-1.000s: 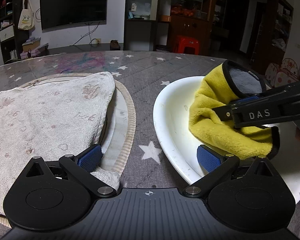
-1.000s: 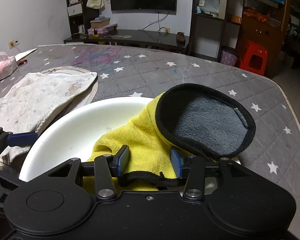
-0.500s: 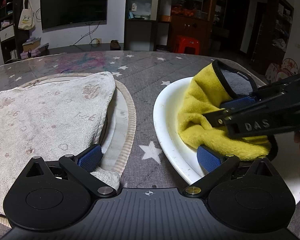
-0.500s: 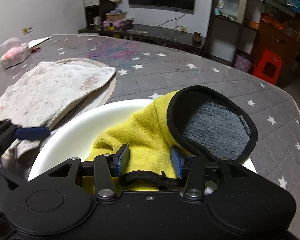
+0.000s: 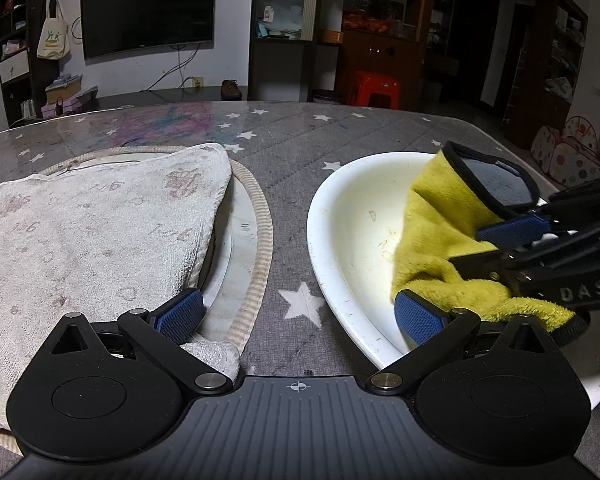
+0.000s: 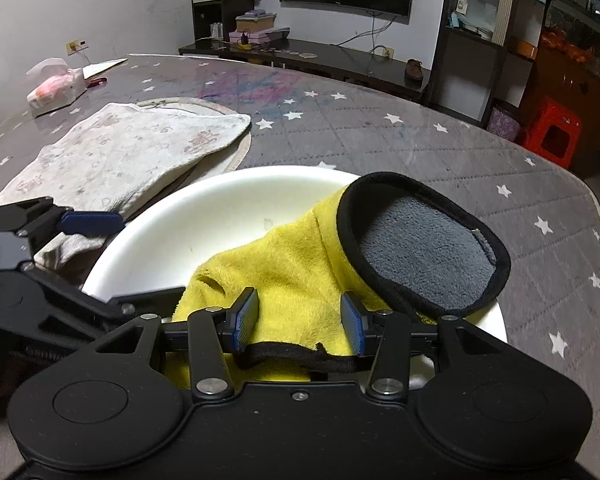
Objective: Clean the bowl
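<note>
Left claw point(image 5: 298, 314) gapes wide and angled down; right claw point(image 6: 298, 320) is clamped partway closed.

There was one white round bowl point(image 5: 352, 216) on the grey star-printed tablecloth point(image 5: 300, 148). One yellow plush cloth with black edging and grey inner side point(image 6: 300, 256) was counted. One pale stained towel point(image 5: 92, 232) lay on one round mat with beige ribbed border point(image 5: 260, 240). Two black grippers with blue pads were seen: the left gripper point(image 5: 300, 314) and the right gripper point(image 6: 298, 318). One plastic-wrapped tissue pack point(image 6: 56, 88) was at the far corner. One red plastic stool point(image 5: 374, 88) and one black television point(image 5: 148, 10) were behind.
</note>
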`<state>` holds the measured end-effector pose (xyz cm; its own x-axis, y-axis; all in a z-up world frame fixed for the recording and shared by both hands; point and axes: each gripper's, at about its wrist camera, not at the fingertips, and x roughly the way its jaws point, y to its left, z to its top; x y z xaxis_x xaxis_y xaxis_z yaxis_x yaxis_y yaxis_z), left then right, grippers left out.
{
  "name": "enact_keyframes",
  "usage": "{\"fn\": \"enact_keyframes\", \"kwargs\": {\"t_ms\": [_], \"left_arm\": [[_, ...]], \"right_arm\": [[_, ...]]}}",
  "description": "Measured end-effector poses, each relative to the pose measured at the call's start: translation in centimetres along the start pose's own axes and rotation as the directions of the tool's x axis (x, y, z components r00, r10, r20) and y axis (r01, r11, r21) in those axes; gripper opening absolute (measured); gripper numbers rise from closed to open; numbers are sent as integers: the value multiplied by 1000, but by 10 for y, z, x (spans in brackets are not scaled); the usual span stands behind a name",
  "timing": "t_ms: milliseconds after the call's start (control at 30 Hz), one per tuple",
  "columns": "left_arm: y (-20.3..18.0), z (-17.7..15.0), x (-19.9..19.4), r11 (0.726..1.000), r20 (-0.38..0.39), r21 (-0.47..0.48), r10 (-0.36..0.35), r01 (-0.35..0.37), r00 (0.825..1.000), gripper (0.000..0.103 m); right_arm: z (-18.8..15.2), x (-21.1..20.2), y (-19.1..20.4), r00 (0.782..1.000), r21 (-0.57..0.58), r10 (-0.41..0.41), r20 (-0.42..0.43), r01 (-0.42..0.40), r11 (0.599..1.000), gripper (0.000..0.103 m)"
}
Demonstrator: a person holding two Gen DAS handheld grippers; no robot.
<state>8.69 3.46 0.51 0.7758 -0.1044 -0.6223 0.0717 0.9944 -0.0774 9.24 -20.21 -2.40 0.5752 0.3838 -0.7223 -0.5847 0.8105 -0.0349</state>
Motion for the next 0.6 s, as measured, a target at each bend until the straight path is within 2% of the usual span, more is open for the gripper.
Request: {"fn": "enact_keyframes", "kwargs": {"t_ms": [500,600], "left_arm": [[1,0,0,1000,1,-5,6,-6,1000,103],[1,0,0,1000,1,-6,5,-5,1000,103]], "right_arm": [[-22,-25,2,997,-66,46,-56,-49,997,49],[-25,-29,-1,996,-79,42,-73,-48,996,54]]}}
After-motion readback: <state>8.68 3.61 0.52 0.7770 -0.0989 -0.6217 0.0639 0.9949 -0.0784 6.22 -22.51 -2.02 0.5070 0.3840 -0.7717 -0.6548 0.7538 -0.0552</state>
